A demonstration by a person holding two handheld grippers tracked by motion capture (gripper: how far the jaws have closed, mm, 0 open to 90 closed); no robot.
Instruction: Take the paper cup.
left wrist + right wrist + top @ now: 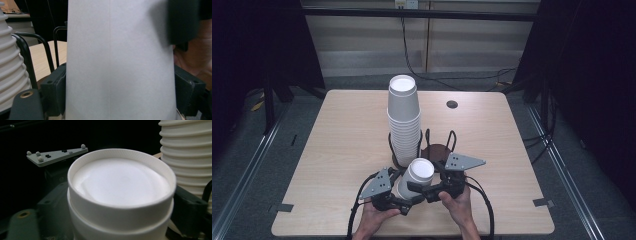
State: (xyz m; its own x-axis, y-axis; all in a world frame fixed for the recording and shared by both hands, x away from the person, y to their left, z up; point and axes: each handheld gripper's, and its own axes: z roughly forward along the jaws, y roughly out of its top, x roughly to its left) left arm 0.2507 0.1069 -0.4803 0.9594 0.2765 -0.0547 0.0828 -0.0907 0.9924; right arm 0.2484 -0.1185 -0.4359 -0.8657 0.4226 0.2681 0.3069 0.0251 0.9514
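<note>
I see left hand-held gripper (404, 202) clamped on paper cups (416, 177) low | right hand-held gripper (424, 189) clamped near their upturned base | cups inverted, tilted, above tabletop (337, 165), just before stack (404, 120) in wire rack (427, 142)

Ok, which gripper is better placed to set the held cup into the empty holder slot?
Probably right. The right gripper and left gripper both clamp the cup, but the right sits just before the empty slot, beside the stack.

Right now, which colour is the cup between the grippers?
White; the cup shows best in the high view.
</note>
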